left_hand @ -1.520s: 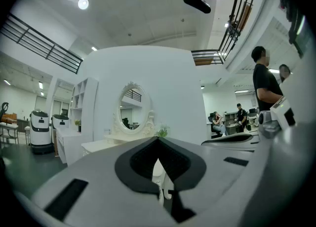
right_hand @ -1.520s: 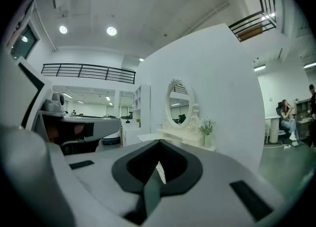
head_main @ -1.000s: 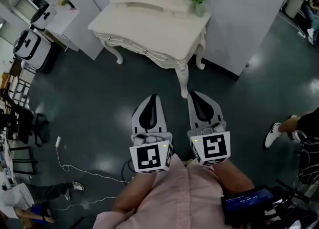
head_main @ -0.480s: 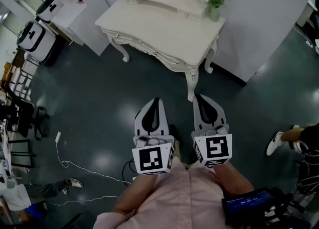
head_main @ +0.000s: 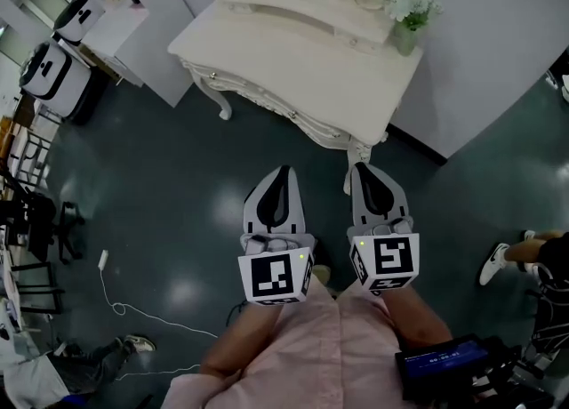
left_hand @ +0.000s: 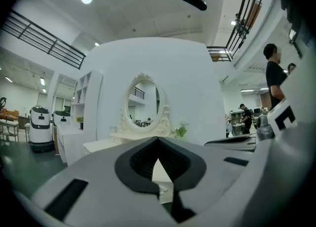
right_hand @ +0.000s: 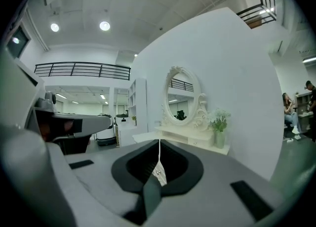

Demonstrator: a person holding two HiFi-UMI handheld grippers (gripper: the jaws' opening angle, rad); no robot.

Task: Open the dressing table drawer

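Both grippers have closed in on the cream-white carved dressing desk (head_main: 302,52), which now fills more of the head view than a second ago; its near corner leg almost meets the right one's tip.

We hold the grey left gripper (head_main: 283,170) and the grey right gripper (head_main: 363,167) side by side, pointing roughly level toward 12 o'clock. Each pair of jaws is pressed together at the tips, with nothing between them.

From the head view, the ornate drawer front (head_main: 267,100) runs under the desk's top edge. Its long axis slants from about 10 o'clock down to 4 o'clock. It lies at 12 o'clock from the left jaws, near but still apart. Through the notch below those closed tips, the left gripper view shows a small knob (left_hand: 163,189) on the pale front.

We judge the right gripper nearer to the desk, yet it faces the corner leg, not the drawer's middle. A glass vase of white flowers (head_main: 405,36) stands at the top's 2 o'clock corner, well clear of the approach.
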